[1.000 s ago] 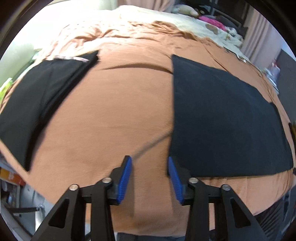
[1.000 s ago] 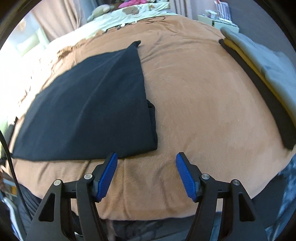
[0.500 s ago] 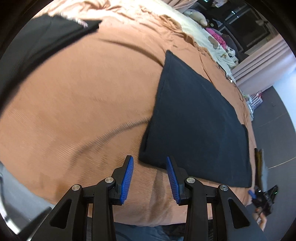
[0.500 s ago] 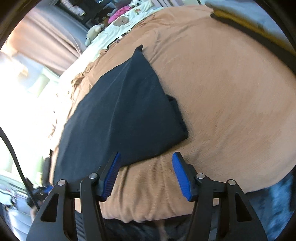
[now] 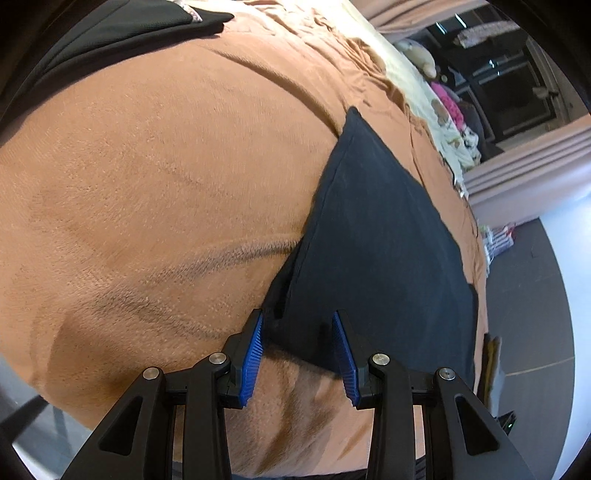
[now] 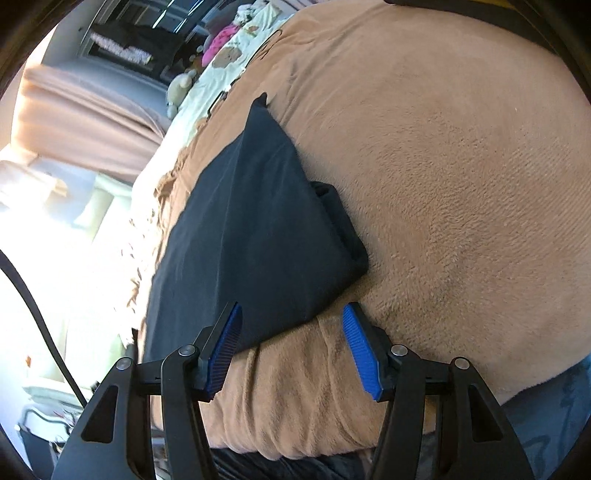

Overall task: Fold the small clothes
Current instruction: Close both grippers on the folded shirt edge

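A folded black garment (image 5: pixel 376 258) lies flat on the orange-brown blanket (image 5: pixel 155 177) that covers the bed. My left gripper (image 5: pixel 297 332) is open, its blue pads on either side of the garment's near left corner. In the right wrist view the same black garment (image 6: pixel 255 240) shows its near right corner, with a thicker folded layer along the right edge. My right gripper (image 6: pixel 291 325) is open and straddles that near edge. Neither gripper has closed on the cloth.
Another black garment (image 5: pixel 110 33) lies at the far left of the blanket. Beyond the blanket (image 6: pixel 461 184) is a pale patterned sheet (image 5: pixel 443 122) with soft toys (image 6: pixel 181 88). Pink curtains (image 5: pixel 524 173) hang at the right. The bed's front edge is just under both grippers.
Both grippers tilted and moved in toward the black garment's near corners, from hovering off the edge to straddling it. Both stayed open; the cloth has not moved.
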`<state>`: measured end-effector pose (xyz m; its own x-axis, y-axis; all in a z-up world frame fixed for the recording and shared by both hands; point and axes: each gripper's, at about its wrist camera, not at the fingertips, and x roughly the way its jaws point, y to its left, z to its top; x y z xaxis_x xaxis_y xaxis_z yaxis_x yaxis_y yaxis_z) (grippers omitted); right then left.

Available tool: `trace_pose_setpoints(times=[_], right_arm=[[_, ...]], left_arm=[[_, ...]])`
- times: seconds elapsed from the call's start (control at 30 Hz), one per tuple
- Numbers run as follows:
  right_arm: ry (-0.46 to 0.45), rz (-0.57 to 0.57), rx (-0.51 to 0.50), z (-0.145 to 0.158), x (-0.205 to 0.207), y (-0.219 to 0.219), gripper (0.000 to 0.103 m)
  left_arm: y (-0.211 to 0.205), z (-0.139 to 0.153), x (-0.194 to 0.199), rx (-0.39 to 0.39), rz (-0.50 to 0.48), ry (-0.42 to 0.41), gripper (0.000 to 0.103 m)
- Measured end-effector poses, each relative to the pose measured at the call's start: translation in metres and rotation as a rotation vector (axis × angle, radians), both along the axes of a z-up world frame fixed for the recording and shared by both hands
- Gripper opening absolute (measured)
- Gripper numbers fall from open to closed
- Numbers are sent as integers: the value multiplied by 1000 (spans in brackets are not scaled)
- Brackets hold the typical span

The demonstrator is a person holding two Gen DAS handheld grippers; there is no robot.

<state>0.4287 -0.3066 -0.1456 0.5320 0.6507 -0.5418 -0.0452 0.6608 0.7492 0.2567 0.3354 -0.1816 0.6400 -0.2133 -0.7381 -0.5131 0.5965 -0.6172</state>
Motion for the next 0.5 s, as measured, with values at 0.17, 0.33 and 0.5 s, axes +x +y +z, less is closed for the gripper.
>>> trace_pose_setpoints(times=[0.17, 0.33, 0.5], right_arm=[[-10, -38, 37, -10, 4, -1, 55], [-19, -71, 23, -11, 3, 14, 50], [-22, -100, 2, -10, 3, 23, 40]], left_arm=[[1, 4, 0, 10, 16, -17, 26], [-2, -1, 5, 19, 26, -2, 26], [-3, -4, 8, 13, 53, -13, 26]])
